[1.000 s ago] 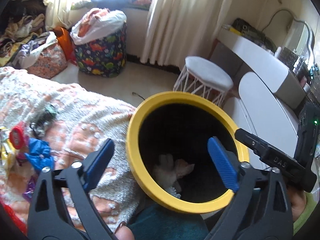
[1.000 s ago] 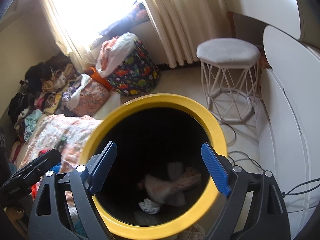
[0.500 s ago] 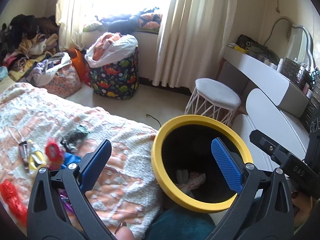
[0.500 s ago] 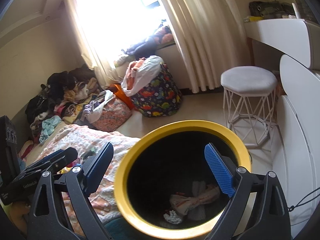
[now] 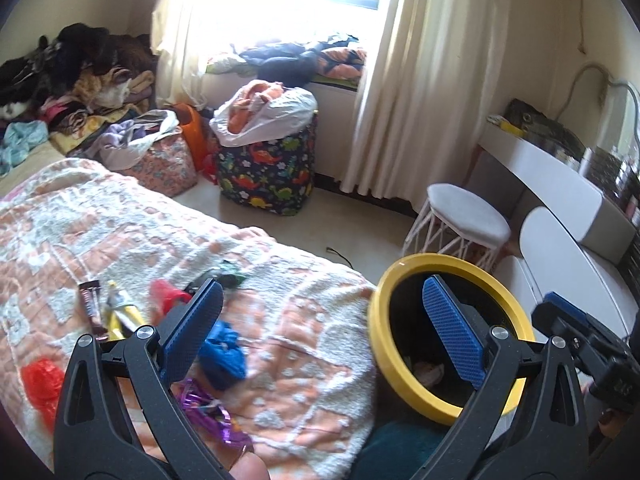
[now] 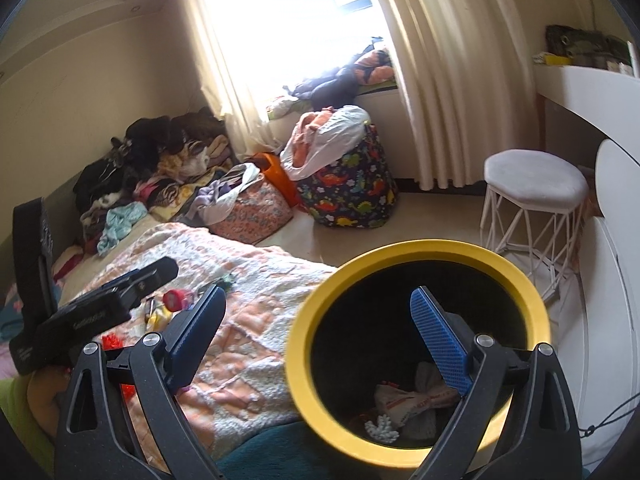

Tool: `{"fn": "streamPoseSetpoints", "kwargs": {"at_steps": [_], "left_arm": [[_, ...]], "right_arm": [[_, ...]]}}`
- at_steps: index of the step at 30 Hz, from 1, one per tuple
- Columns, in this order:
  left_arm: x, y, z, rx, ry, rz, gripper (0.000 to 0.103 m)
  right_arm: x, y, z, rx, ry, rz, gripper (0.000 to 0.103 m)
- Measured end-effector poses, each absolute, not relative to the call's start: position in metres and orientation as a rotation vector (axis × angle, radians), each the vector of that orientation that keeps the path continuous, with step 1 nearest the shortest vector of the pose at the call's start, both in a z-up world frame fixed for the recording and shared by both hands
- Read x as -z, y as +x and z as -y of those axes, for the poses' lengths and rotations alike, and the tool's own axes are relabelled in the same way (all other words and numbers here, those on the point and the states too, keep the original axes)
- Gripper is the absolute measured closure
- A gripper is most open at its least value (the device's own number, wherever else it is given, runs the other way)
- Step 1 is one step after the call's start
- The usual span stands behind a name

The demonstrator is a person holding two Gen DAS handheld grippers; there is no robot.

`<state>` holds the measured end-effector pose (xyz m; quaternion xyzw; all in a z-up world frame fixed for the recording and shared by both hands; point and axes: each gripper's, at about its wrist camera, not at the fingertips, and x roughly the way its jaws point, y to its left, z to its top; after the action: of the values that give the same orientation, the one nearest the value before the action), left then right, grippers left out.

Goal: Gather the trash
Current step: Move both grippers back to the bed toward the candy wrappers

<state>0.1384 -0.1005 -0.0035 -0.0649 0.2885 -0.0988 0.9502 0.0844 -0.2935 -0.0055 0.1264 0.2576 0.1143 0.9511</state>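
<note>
A black bin with a yellow rim (image 5: 404, 272) (image 6: 400, 250) stands beside the bed and holds crumpled wrappers (image 6: 412, 396). My left gripper (image 5: 320, 328) is open and empty, above the blanket's right edge. Trash lies on the blanket (image 5: 280, 264) under and left of it: a blue scrap (image 5: 224, 354), purple foil (image 5: 208, 408), a red wrapper (image 5: 40, 380), a yellow wrapper (image 5: 120, 312), a brown bar wrapper (image 5: 90, 308) and a red piece (image 5: 166, 292). My right gripper (image 6: 320, 328) is open and empty over the bin's left rim.
A white stool (image 5: 464, 216) stands behind the bin, with a white desk (image 5: 552, 176) to the right. A dinosaur-print hamper (image 5: 268, 168) and a floral bag (image 5: 164, 164) sit under the curtained window. Clothes (image 5: 72, 80) are piled at the far left.
Both grippers have pulled up and swung left, away from the bin's mouth. The bin now sits lower right in the left view and the trash on the blanket has come into sight.
</note>
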Motion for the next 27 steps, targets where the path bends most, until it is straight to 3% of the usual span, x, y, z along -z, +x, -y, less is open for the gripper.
{"fn": "streamPoseSetpoints", "kwargs": {"at_steps": [27], "left_arm": [[0.014,0.133,-0.034,-0.014,-0.306,-0.554,0.011]], "right_arm": [[-0.001,0.114,0.17,-0.417,0.064,-0.577,0.012]]}}
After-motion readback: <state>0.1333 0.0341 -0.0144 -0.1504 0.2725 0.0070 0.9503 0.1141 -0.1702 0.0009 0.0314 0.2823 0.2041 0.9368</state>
